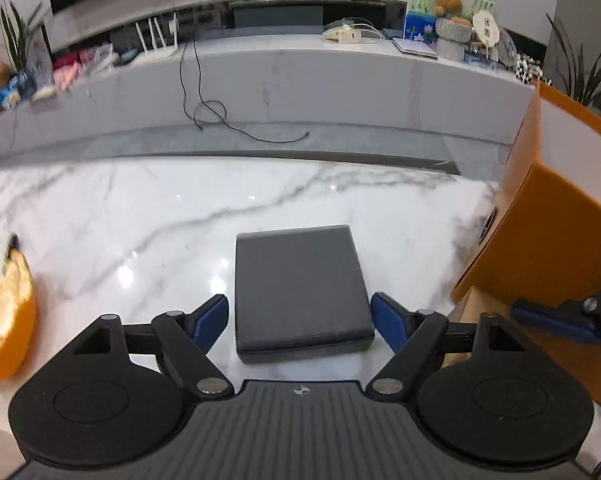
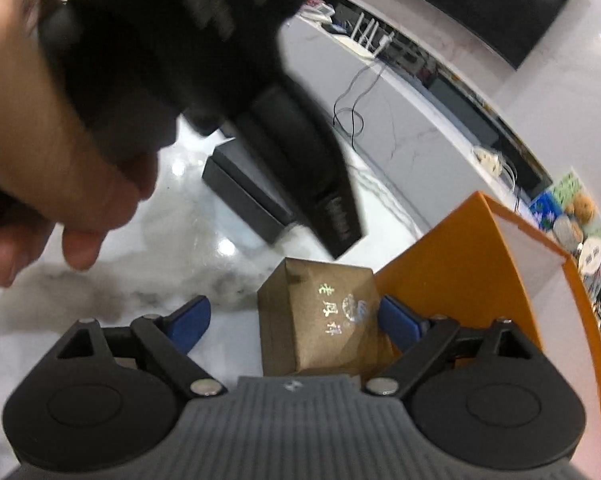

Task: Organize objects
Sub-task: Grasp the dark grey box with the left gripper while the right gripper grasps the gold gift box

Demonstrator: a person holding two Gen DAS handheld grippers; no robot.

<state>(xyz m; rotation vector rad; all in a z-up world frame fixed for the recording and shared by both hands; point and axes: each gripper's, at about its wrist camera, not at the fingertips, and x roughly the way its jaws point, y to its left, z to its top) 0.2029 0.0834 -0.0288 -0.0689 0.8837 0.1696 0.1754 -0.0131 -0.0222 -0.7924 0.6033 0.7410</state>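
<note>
— Where does the left gripper (image 1: 299,320) stand?
— Its blue pads flank the flat dark grey square box (image 1: 300,286) on the white marble counter (image 1: 140,216), spread apart, not pressing it.
— And the right gripper (image 2: 294,322)?
— Spread too, around the brown cardboard box with gold lettering (image 2: 320,316), beside the orange open container (image 2: 460,264).

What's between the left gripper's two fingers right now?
The dark grey box sits between the left gripper's fingers, small gaps on both sides, seen in the left wrist view.
</note>
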